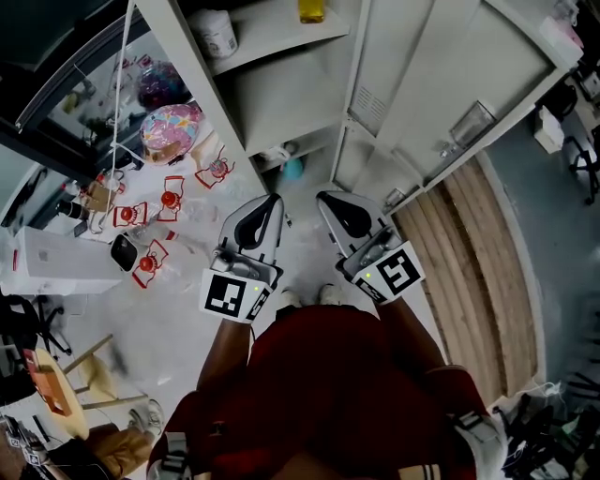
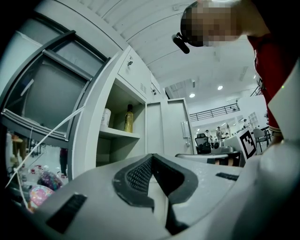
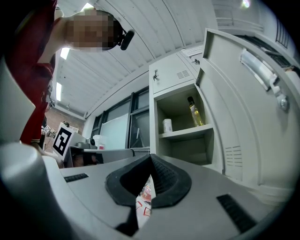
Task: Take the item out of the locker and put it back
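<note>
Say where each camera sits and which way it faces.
Head view: on the person's head, looking steeply down on the open grey metal locker, left gripper, right gripper and the person's red clothing.
Left gripper view: on that gripper, looking along its shut jaws at the locker; red clothing at right.
Right gripper view: likewise on the right gripper; red clothing at left.
All three share the yellow bottle and white round jar on the shelf.

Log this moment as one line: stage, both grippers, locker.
stage: facing locker, nothing held | left gripper: shut, empty | right gripper: shut, empty | locker: open, yellow bottle and white jar on shelf
</note>
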Demonstrator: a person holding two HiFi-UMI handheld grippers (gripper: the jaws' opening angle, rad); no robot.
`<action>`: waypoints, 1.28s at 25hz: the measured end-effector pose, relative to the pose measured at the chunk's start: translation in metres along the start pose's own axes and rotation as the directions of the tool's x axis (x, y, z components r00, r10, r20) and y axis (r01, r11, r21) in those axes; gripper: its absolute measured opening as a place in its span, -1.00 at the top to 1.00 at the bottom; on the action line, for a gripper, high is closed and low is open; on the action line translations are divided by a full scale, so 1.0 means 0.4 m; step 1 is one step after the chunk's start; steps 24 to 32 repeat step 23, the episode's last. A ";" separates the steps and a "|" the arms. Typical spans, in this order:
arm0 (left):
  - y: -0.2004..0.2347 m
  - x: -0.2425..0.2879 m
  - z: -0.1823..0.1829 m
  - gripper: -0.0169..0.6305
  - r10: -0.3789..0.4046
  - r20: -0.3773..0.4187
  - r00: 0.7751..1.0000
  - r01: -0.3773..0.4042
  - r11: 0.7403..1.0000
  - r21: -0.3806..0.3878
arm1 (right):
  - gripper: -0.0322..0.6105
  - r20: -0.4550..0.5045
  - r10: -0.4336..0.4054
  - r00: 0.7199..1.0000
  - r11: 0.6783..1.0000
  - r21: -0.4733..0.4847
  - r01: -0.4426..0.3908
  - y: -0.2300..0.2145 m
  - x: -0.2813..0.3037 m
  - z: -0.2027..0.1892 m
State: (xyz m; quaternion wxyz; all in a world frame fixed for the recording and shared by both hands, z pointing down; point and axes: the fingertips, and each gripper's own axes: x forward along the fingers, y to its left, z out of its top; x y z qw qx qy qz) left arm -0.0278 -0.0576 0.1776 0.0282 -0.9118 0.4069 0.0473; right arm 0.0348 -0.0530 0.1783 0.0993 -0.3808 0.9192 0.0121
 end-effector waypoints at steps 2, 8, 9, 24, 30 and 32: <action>-0.001 0.002 -0.001 0.93 -0.003 0.001 1.000 0.003 1.000 -0.002 | 0.91 0.001 0.000 1.000 1.000 -0.002 0.000 0.001 -0.001 -0.001; -0.007 0.006 -0.007 0.93 -0.010 0.001 1.000 0.010 1.000 -0.008 | 0.91 -0.003 -0.007 1.000 1.000 0.000 0.007 0.002 -0.008 -0.008; -0.008 0.008 -0.007 0.93 -0.010 0.002 1.000 0.010 1.000 -0.009 | 0.91 -0.005 -0.007 1.000 1.000 0.001 0.007 0.002 -0.009 -0.009; -0.016 0.033 -0.006 0.93 -0.010 -0.004 1.000 0.010 1.000 0.008 | 0.91 0.006 -0.015 1.000 1.000 0.006 0.015 -0.029 -0.020 -0.007; -0.016 0.033 -0.006 0.93 -0.010 -0.004 1.000 0.010 1.000 0.008 | 0.91 0.006 -0.015 1.000 1.000 0.006 0.015 -0.029 -0.020 -0.007; -0.016 0.033 -0.006 0.93 -0.010 -0.004 1.000 0.010 1.000 0.008 | 0.91 0.006 -0.015 1.000 1.000 0.006 0.015 -0.029 -0.020 -0.007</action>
